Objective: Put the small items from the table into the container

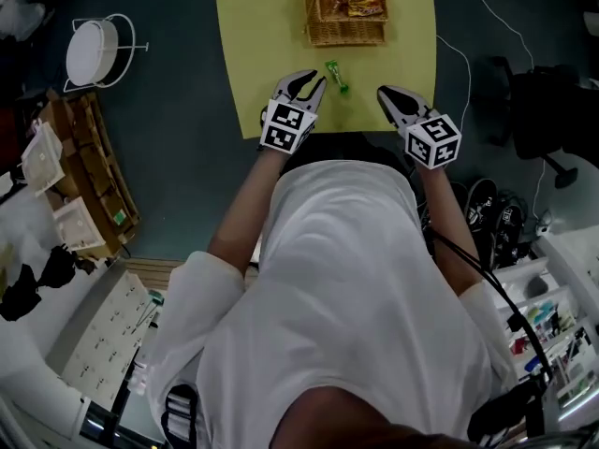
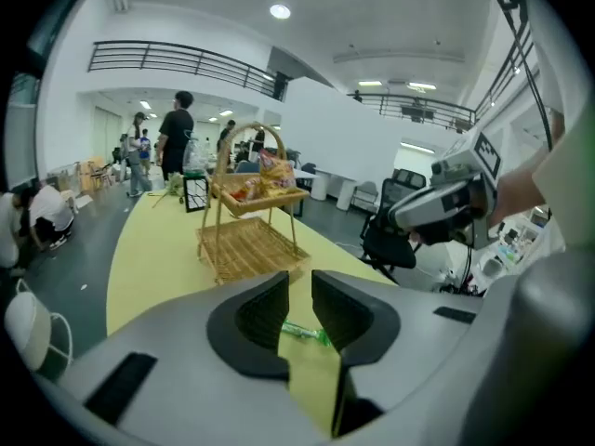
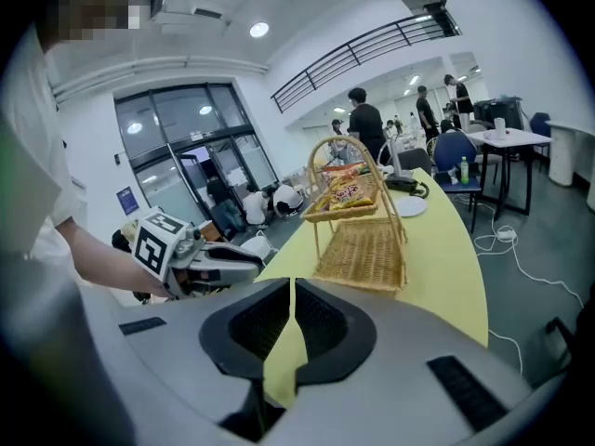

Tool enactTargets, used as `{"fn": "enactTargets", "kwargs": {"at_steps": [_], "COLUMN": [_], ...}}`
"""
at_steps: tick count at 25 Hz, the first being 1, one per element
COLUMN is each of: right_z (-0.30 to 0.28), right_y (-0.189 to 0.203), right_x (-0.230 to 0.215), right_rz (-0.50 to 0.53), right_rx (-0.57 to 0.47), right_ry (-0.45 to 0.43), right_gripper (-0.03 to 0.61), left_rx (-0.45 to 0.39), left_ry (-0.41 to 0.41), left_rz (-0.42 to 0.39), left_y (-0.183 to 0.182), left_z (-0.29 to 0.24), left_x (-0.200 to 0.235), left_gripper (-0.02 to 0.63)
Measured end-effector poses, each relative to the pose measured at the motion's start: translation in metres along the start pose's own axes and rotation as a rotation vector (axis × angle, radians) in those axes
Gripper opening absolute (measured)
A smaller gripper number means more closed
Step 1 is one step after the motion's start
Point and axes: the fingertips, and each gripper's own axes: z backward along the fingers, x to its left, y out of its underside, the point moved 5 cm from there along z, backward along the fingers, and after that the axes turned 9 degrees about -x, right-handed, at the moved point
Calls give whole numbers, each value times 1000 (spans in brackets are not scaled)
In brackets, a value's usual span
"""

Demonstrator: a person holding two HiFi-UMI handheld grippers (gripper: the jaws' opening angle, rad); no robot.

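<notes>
A small green wrapped sweet (image 1: 335, 76) lies on the yellow table (image 1: 262, 45), a little in front of the two-tier wicker basket (image 1: 344, 7) that holds snack packets on its upper tier. My left gripper (image 1: 311, 84) hangs just left of the sweet with its jaws a little apart. In the left gripper view the sweet (image 2: 302, 332) shows through the gap of the left gripper (image 2: 299, 286), beyond the pads and untouched. My right gripper (image 1: 384, 92) is to the sweet's right, shut with nothing in it. In the right gripper view the right gripper (image 3: 294, 291) points toward the basket (image 3: 363, 244).
The table's near edge runs just under both grippers. On the floor to the left are a white round stand (image 1: 94, 52) and a wooden rack (image 1: 89, 171); a dark chair (image 1: 547, 110) and shoes (image 1: 491, 213) are to the right. People stand far behind the table.
</notes>
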Motion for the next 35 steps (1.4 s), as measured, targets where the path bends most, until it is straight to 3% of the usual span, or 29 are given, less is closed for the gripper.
{"fn": "enactTargets", "kwargs": {"at_steps": [3,7,10,13,15,19,22,28,30,31,32,35], "right_z": [13,28,37,45,51,59,62,70,73,75,75,75], "right_y": [12,29,38,44,48,57,60,58,58,58,58,58], "right_x": [-3,-5,-7,-11,-14,-21,-24,-35,-38,-40,-41,-44], "right_rz": [-37,-75,-102,-113,-115,-133,-138,-130,-129,-130,-130,-129], "right_rx": [-8,-9,-13,-11,-8,4,15,29,29,30,30,34], "right_ry": [38,76,109,141,160,185,192,203,208,210,212,209], "right_gripper": [26,25,26,26,26,26,25,25,26,25,26,26], "left_rx": [109,237,339,444,466,485,538,608,622,623,619,598], "left_ry": [89,137,105,62,34,-49,-115,-148,-162,-167,-167,-149], "left_rz": [-58,-9,39,7,-3,101,162,235,211,197,190,206], "left_y": [29,64,86,106,113,121,138,162,168,169,170,168], "left_z": [-27,-60,-80,-92,-99,-114,-125,-139,-137,-135,-133,-128], "left_x": [-11,-10,-6,-8,-11,-14,-12,-14,-13,-11,-10,-9], "left_gripper": [88,152,152,152,152,157,202,222,219,179,93,49]}}
